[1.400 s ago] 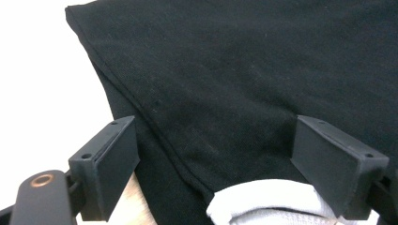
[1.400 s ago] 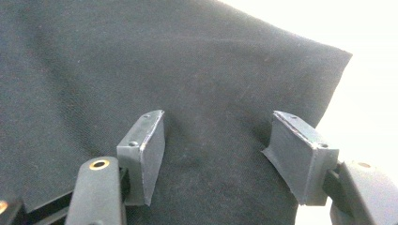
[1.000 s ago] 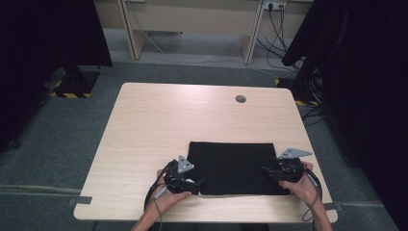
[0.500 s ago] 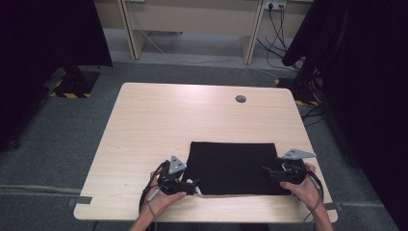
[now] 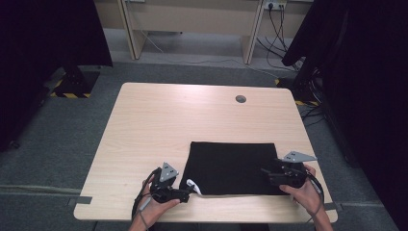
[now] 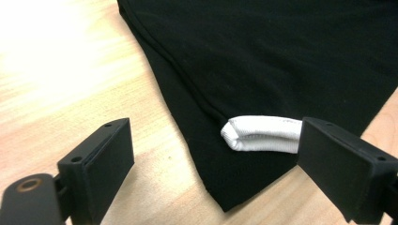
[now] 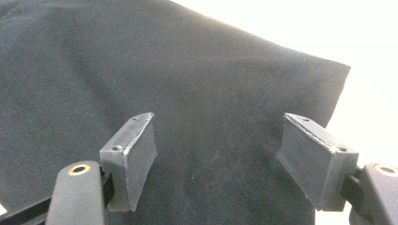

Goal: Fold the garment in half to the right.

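A black folded cloth [image 5: 233,166] lies flat on the near half of the wooden table [image 5: 159,125]. A white ribbed band [image 5: 193,185] pokes out at its near left corner. My left gripper [image 5: 185,194] sits just left of that corner with its jaws open. In the left gripper view the white band [image 6: 263,133] lies on the cloth [image 6: 281,56] next to the right jaw of my left gripper [image 6: 213,136]. My right gripper [image 5: 265,172] hovers over the cloth's near right part. Its jaws have just been opening, and my right gripper [image 7: 220,126] has nothing pinched above the cloth [image 7: 187,70].
A round cable hole [image 5: 240,99] sits near the table's far edge. Desk legs and cables [image 5: 284,29] stand beyond it. Dark curtains [image 5: 365,72] hang on both sides over grey carpet. Bare wood spreads across the far and left parts of the table.
My left gripper has slid left and a little nearer, off the cloth's corner, and the white band now shows there. The right gripper has stayed in place.
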The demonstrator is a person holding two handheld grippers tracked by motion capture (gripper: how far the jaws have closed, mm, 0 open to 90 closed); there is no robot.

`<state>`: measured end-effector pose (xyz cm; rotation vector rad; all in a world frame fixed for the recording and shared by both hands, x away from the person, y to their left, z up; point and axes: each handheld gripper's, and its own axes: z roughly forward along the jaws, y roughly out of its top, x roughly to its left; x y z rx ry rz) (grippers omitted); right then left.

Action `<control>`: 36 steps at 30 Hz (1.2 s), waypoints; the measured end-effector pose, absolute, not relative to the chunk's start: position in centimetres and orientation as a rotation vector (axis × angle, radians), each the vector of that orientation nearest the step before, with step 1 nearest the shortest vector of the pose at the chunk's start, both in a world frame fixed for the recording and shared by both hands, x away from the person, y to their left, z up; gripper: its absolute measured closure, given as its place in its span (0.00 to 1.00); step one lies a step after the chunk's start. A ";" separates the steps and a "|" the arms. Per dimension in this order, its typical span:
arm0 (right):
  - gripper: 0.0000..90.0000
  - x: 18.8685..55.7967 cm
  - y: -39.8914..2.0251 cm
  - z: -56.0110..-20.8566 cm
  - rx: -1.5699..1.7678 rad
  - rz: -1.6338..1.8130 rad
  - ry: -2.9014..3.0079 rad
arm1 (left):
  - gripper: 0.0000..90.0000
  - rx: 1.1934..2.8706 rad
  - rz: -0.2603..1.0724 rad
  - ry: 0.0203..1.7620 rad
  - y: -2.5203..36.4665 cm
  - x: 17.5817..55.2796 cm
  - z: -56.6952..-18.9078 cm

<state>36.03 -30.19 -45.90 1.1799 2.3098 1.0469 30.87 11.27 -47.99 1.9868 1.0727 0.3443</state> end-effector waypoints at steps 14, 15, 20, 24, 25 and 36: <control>0.32 35.8 -29.8 -45.7 1.148 1.035 2.331 | 0.10 1.959 0.290 1.098 10.1 31.7 -48.1; 0.32 35.8 -29.8 -45.7 1.145 1.037 2.330 | 0.10 1.956 0.287 1.100 10.1 31.7 -48.0; 0.32 35.9 -29.8 -45.8 1.145 1.032 2.335 | 0.14 2.000 0.303 1.063 9.3 31.8 -48.3; 0.32 35.9 -29.8 -45.9 1.143 1.027 2.342 | 0.27 2.046 0.366 1.019 8.7 31.4 -48.3; 0.32 35.9 -29.8 -45.9 1.148 1.026 2.341 | 0.30 2.046 0.370 1.013 8.6 31.3 -48.3; 0.33 35.9 -29.4 -45.7 1.130 1.031 2.345 | 0.76 2.024 0.256 0.958 8.8 31.3 -48.3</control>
